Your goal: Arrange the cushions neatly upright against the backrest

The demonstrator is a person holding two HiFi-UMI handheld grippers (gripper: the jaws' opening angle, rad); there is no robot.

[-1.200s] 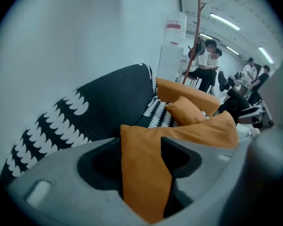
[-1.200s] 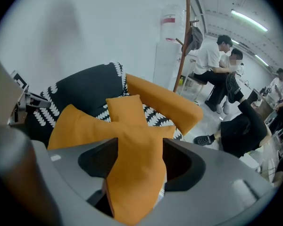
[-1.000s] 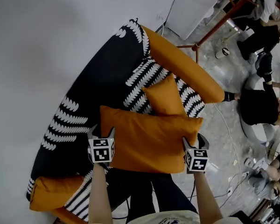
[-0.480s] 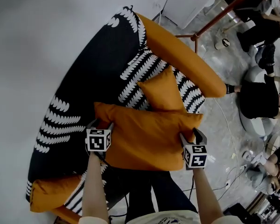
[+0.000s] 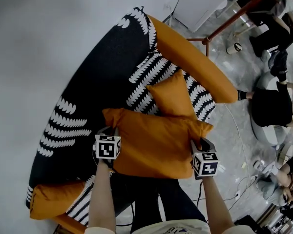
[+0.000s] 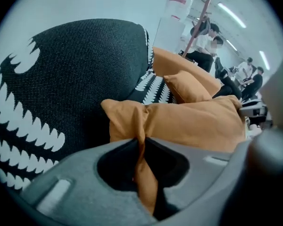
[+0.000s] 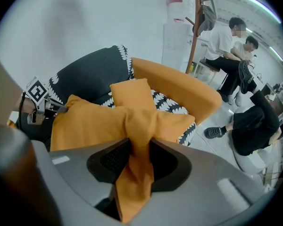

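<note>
The orange cushion [image 5: 154, 143] lies across the sofa [image 5: 102, 77], its ends bunched. The left claw [image 5: 107, 130] and right claw [image 5: 202, 142], having just been closing, each clench its fabric.

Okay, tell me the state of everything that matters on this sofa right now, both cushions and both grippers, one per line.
Large orange fabric cushion: pinched at both ends, stretched between the two grippers.
Small orange fabric cushion: free, resting beside the orange padded armrest.
Left gripper: fingers have just been closing, cushion corner pinched between them.
Right gripper: fingers have just been closing, cushion fabric bunched between them.
</note>
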